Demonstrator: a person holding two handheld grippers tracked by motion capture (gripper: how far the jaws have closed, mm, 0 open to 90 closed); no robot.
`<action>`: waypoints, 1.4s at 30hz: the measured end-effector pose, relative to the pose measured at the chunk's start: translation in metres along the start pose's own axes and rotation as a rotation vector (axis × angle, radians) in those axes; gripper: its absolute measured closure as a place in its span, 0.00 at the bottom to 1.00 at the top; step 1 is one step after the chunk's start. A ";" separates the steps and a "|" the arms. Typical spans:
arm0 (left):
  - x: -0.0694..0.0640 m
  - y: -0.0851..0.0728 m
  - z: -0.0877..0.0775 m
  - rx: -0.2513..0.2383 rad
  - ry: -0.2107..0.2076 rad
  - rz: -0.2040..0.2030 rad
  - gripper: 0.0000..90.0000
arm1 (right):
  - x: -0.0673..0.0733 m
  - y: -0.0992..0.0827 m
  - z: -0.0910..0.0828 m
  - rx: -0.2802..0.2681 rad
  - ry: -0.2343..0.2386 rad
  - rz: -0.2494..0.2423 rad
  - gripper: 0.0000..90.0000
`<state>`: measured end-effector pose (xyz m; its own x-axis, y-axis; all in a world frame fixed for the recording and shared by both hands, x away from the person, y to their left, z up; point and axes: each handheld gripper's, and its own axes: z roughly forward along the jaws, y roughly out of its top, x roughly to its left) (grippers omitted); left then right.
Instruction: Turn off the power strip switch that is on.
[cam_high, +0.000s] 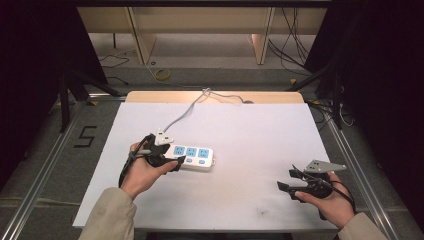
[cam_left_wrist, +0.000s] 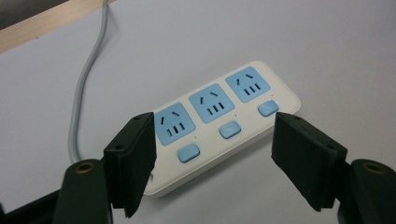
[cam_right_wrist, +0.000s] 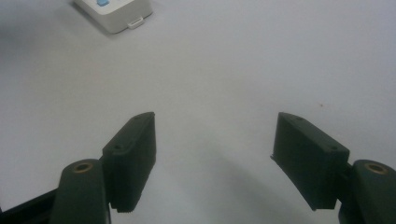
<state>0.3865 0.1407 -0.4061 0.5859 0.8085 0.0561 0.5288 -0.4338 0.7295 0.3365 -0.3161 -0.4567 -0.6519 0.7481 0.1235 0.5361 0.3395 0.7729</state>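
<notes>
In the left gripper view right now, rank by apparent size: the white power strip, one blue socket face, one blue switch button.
1. White power strip
2. Blue socket face, though the three faces look alike
3. Blue switch button, the nearest one; nearness to the camera enlarges it slightly.

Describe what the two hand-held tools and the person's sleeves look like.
Both tools are black. The left tool and right tool each end in two thick, blocky black jaws with small screw holes and a brass-ringed pivot hole at the base. The right one carries a grey three-cornered plate on top. A black cable loops from each. Both sleeves are beige.
</notes>
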 end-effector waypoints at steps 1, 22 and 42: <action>0.000 -0.001 -0.001 0.002 0.000 0.001 0.33 | 0.000 0.000 0.000 0.000 0.000 0.000 0.34; 0.005 -0.016 -0.015 -0.049 0.009 0.020 0.29 | 0.000 0.000 0.000 0.000 -0.001 0.000 0.34; 0.012 -0.030 -0.024 -0.083 0.036 0.019 0.29 | 0.000 0.000 -0.001 -0.006 -0.002 0.001 0.34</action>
<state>0.3630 0.1730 -0.4114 0.5720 0.8148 0.0944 0.4642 -0.4164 0.7818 0.3362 -0.3166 -0.4562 -0.6505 0.7495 0.1229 0.5333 0.3357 0.7764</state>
